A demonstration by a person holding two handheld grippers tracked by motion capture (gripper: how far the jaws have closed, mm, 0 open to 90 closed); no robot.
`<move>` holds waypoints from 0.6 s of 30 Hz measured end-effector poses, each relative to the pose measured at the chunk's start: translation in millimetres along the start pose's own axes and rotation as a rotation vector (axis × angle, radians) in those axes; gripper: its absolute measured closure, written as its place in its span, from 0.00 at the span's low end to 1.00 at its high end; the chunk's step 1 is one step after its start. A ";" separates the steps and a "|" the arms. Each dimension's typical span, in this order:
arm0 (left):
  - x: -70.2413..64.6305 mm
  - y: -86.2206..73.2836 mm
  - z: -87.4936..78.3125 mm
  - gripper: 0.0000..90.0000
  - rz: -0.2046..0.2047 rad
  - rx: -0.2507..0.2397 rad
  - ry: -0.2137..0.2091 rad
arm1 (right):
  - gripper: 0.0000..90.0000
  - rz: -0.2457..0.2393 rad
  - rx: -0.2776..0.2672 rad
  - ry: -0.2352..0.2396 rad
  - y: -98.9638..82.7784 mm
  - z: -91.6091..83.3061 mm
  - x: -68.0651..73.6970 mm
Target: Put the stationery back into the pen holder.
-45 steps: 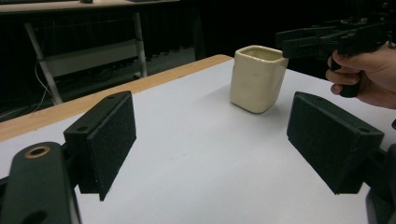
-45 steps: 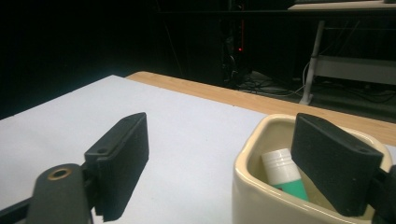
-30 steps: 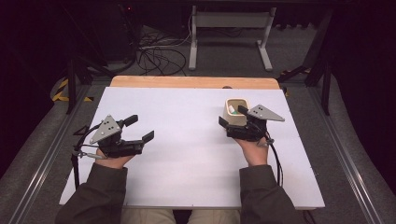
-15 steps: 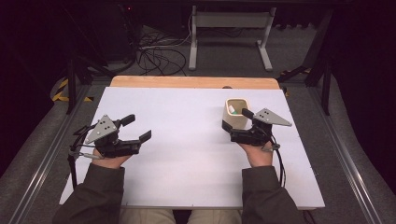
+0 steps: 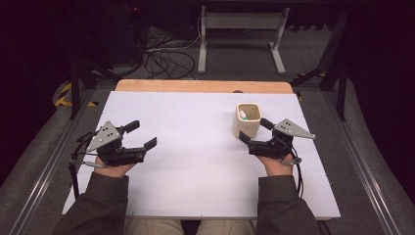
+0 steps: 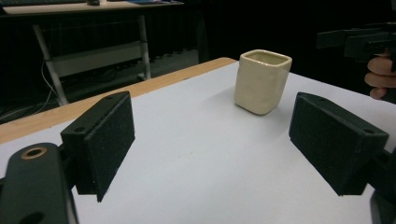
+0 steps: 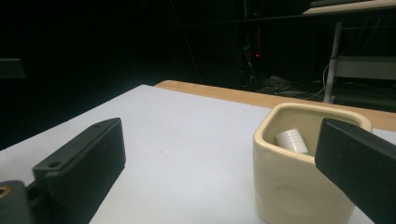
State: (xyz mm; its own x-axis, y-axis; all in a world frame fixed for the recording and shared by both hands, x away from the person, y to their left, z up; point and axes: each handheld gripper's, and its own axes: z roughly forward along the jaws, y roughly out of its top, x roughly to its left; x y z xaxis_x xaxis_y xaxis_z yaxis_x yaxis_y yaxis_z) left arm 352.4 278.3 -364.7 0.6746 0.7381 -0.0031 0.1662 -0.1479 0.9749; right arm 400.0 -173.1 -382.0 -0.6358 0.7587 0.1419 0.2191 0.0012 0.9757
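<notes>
On the right half of the white table point(image 5: 195, 161) stands the cream square cup point(image 5: 247, 120), upright, near the far wooden edge point(image 5: 195, 86); inside it I see a small white cap-like piece with a touch of green point(image 5: 243, 114), lying against the wall, and from my right gripper view it shows as a ribbed white cylinder point(image 7: 290, 139); what it is exactly I cannot tell. My right gripper point(image 5: 252, 131) sits just behind and to the right of the cup, as the high view has it; its jaws have just been opening and now stand spread wide, released, nothing pressed between them; one jaw reaches alongside the cup's near right corner, the other points to its near side, and from the right gripper view the cup point(image 7: 303, 182) sits off toward the right-hand jaw rather than squarely in the gap; whether that jaw brushes the rim I cannot tell. My left gripper point(image 5: 143, 134) rests well apart on the left half of the table, its jaws likewise spread and empty, with bare white surface between the pads; from the left gripper view the cup point(image 6: 261, 81) stands far ahead, and my right hand point(image 6: 380, 77) shows at the far right edge.
</notes>
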 end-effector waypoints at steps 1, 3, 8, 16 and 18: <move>-0.2 -0.1 -0.4 0.17 -0.004 0.002 0.000 | 0.02 0.001 0.000 0.000 -0.8 -1.1 -0.3; -0.1 -0.4 -1.0 0.17 -0.003 -0.001 0.001 | 0.02 0.004 0.001 0.001 -2.3 -3.6 -1.2; 0.9 -1.0 -3.5 0.17 -0.006 -0.001 0.007 | 0.01 0.012 -0.007 -0.002 -3.8 -11.5 -4.4; 1.7 -1.1 -6.3 0.17 -0.007 -0.002 0.013 | 0.00 0.023 -0.036 -0.007 -3.4 -29.2 -12.4; 2.1 -1.0 -6.8 0.17 -0.005 -0.002 0.014 | 0.00 0.027 -0.040 -0.006 -3.0 -33.1 -14.0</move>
State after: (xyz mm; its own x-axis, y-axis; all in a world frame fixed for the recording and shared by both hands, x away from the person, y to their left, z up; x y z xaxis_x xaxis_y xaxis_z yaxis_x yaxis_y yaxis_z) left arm 348.8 284.4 -364.2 0.6641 0.7477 -0.0047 0.1676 -0.1428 0.9755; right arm 383.7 -205.3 -381.4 -0.6260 0.7618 0.1670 0.2059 -0.0452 0.9775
